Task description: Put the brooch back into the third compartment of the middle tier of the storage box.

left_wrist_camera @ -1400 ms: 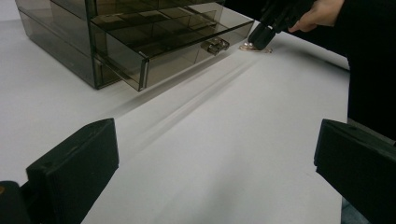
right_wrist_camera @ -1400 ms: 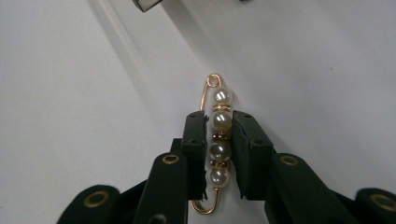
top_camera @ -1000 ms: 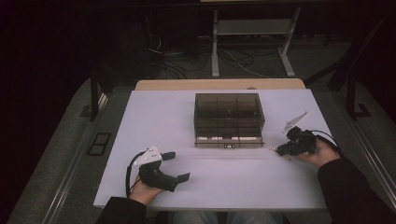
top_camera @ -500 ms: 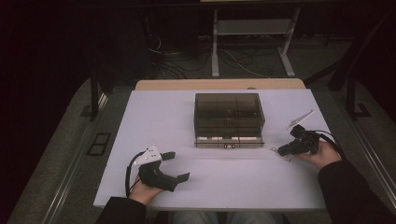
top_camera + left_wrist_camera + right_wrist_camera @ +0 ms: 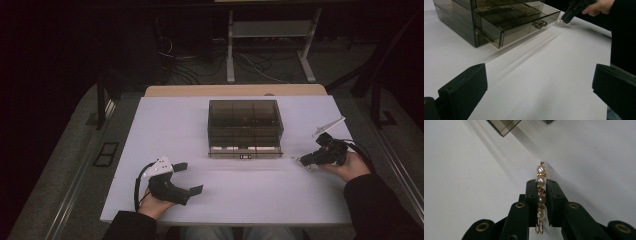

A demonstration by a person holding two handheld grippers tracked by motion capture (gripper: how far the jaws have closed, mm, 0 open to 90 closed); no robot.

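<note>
Pearl-and-gold hair clip [image 5: 541,187] pinched lengthwise, just above the white table [image 5: 461,182].

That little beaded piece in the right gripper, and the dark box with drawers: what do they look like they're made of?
The beaded piece: glossy cream beads, pearl or imitation by their soft sheen, strung on gold-coloured metal wire with small gilt rings between them. The drawer box: smoke-tinted transparent plastic, probably acrylic, since its dividers show through the walls and its edges look glossy. The right gripper is shut on the piece with matte black jaws.
</note>
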